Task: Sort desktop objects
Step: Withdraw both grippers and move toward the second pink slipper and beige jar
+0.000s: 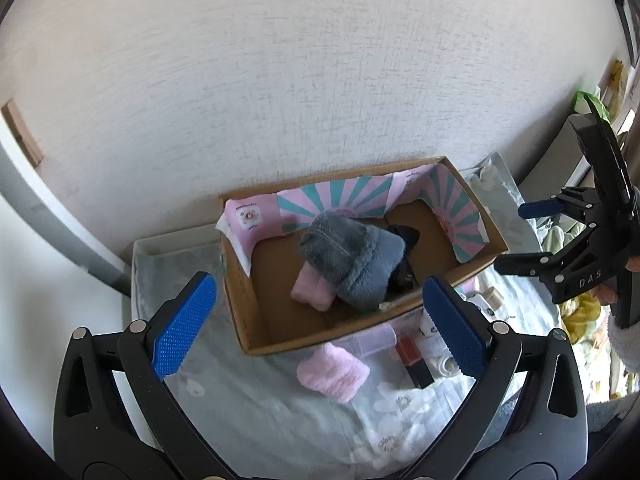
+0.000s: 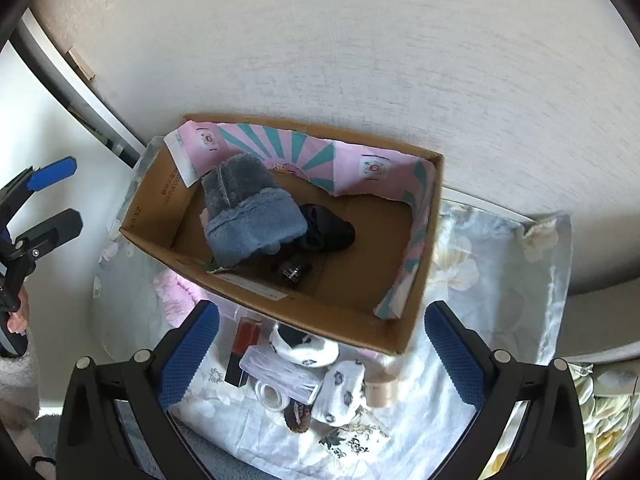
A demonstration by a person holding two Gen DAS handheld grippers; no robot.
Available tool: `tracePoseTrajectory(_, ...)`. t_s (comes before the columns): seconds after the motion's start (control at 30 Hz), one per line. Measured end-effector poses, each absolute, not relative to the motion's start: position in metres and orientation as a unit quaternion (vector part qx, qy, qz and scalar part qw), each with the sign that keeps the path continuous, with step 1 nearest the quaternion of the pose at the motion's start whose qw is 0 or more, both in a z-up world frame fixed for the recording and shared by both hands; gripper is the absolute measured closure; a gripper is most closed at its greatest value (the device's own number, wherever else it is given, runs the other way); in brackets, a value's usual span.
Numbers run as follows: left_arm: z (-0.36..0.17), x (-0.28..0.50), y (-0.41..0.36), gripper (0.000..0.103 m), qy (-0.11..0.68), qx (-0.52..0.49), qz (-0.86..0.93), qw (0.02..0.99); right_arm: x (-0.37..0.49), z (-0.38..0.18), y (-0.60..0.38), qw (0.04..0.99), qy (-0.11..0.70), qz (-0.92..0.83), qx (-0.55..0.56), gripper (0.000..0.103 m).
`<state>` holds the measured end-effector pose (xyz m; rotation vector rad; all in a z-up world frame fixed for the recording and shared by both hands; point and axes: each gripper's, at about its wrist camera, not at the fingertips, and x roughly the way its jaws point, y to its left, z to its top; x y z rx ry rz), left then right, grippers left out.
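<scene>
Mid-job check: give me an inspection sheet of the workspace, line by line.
Surface: pale floral cloth over the table, wrinkled.
Job's things: open brown cardboard box holds a grey fluffy plush item, a pink fluffy roll and a dark bundle; another pink fluffy roll lies outside, in front of the box.
Clutter: red-and-black block, clear plastic case, tape roll, patterned white cloth pieces heaped in front of the box.
Grippers: left hand-held gripper open, empty; right hand-held gripper open, empty.
Cables: nothing seen.
Surroundings: textured white wall behind the box.
</scene>
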<state>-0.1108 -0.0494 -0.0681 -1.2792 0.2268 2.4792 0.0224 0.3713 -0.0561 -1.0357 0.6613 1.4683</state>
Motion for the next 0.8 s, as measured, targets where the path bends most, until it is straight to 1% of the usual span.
tracePoseTrajectory(0.27,-0.058,-0.089,-0.065,0.0,0.078,-0.441,0.881,0.152,0.03,-0.043,0.346,0.59,0.271,0.628,-0.429,0.0)
tracePoseTrajectory(0.43,-0.06,-0.075,-0.075,0.0,0.074,-0.445,0.88,0.148,0.042,-0.045,0.331,0.592,0.283,0.631,-0.415,0.0)
tracePoseTrajectory(0.57,-0.074,-0.067,-0.078,0.0,0.073,-0.459,0.874,0.143,0.049,-0.059,0.324,0.593,0.292,0.623,-0.419,0.0)
tracePoseTrajectory(0.8,-0.111,-0.06,-0.078,0.0,0.044,-0.497,0.854,0.148,0.067,-0.09,0.312,0.597,0.311,0.6,-0.432,0.0)
